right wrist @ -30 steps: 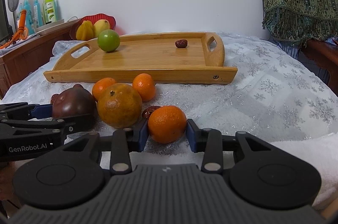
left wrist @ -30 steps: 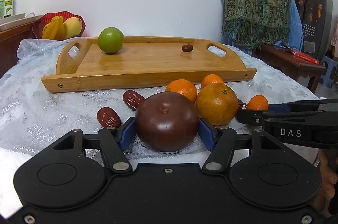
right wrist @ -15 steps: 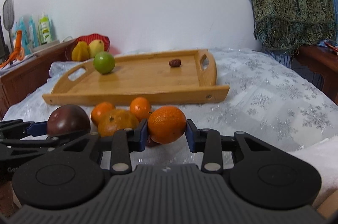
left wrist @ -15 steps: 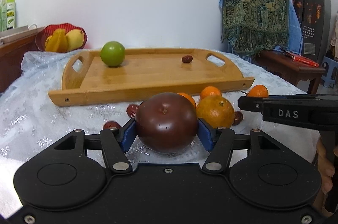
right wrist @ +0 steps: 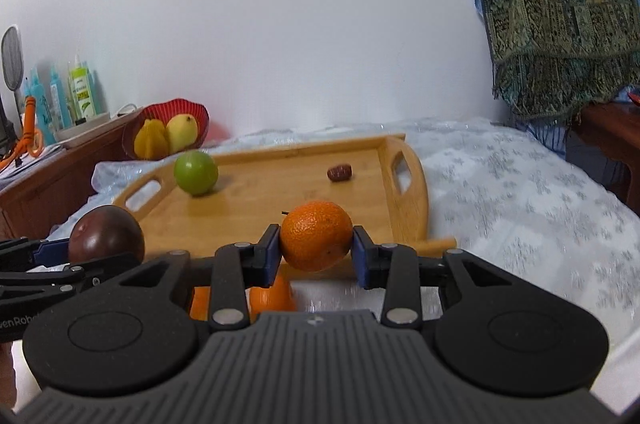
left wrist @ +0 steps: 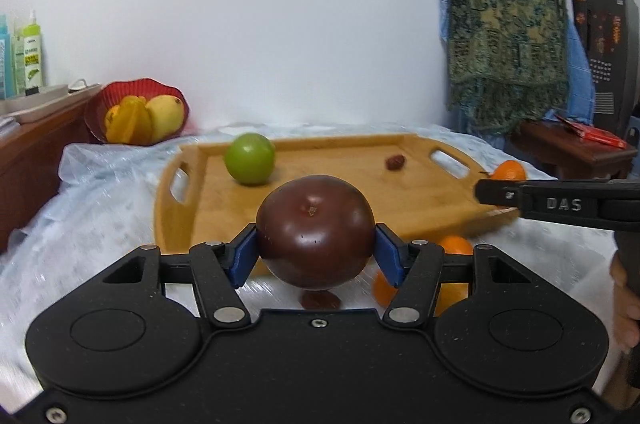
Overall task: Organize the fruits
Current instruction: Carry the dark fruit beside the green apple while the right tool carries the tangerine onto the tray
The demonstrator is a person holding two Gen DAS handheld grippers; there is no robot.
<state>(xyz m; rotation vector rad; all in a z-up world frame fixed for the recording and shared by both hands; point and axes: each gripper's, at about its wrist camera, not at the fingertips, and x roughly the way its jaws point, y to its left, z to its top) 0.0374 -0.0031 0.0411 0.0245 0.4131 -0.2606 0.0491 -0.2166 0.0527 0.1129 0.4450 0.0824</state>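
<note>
Left wrist view: left tongs clamped on a dark tomato, lifted near the bamboo tray, which holds only a lime and one date.

Right wrist view: right tongs gripping a mandarin; more mandarins sit on the counter, so plenty left, I'd say.

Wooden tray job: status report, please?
Left gripper clamps dark maroon round fruit. Right gripper clamps small orange mandarin. Both near wooden tray; path clear.
</note>
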